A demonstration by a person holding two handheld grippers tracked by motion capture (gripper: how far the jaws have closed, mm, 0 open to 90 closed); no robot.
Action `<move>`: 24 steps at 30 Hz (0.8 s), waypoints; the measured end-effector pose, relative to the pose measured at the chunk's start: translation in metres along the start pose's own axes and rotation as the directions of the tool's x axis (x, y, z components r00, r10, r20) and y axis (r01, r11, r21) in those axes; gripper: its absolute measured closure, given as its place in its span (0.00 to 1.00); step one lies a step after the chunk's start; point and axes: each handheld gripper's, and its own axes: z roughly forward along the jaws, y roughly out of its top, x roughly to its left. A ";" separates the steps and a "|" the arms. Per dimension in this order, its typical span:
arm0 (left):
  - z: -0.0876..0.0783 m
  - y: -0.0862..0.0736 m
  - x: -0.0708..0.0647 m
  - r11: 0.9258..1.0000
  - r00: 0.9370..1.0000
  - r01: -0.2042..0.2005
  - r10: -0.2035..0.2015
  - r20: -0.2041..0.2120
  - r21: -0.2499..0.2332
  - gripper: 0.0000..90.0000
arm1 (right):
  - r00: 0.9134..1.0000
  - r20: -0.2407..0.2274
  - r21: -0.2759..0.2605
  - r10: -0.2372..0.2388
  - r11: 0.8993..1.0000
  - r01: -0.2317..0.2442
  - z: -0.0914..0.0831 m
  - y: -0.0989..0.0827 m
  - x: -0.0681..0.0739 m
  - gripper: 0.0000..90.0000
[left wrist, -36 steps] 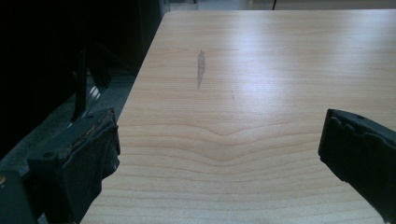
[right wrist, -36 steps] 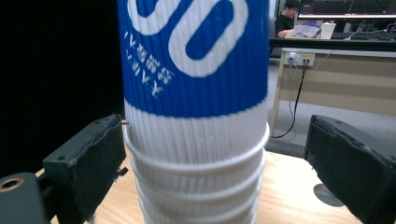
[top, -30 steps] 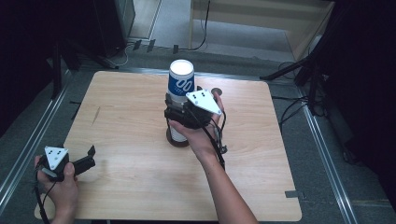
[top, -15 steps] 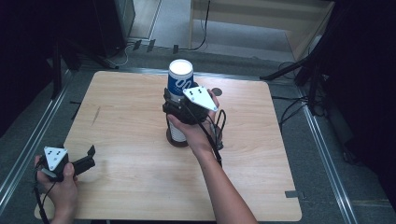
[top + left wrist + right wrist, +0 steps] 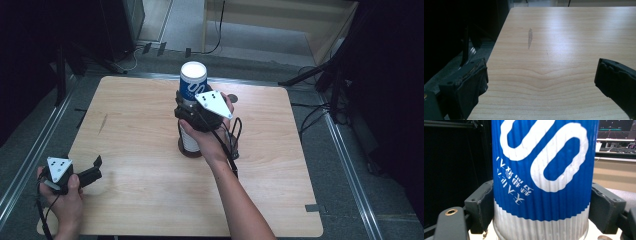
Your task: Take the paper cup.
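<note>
A tall ribbed paper cup (image 5: pixel 192 82), blue with white loops and upside down, stands on top of a white cup (image 5: pixel 188 141) with a dark base near the middle of the wooden table (image 5: pixel 140 115). My right gripper (image 5: pixel 187 109) is shut on the blue cup; in the right gripper view both jaws press the sides of the cup (image 5: pixel 541 170) at its lower part. My left gripper (image 5: pixel 95 169) rests open at the table's front left corner, with nothing but bare wood between the jaws of that gripper (image 5: pixel 541 82).
A dark streak (image 5: pixel 103 123) marks the wood at the left, seen again as the streak (image 5: pixel 530 38) ahead of the left jaws. A small grey disc (image 5: pixel 232 98) lies behind the right hand. The right gripper's cable (image 5: pixel 234 137) loops on the table. Metal rails flank the table.
The right gripper has edged slightly left and away along the blue cup. The cups and the left gripper have stayed put.
</note>
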 end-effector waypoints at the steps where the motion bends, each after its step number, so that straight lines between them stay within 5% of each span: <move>1: 0.000 0.000 0.000 1.000 1.000 -0.001 0.001 0.000 0.000 0.00 | 1.000 0.000 0.000 0.000 1.000 0.000 0.000 0.000 0.000 0.20; 24: 0.000 0.000 0.000 1.000 1.000 0.005 -0.005 -0.005 0.001 0.00 | 1.000 -0.012 -0.128 -0.010 0.992 0.009 -0.004 0.030 -0.001 0.23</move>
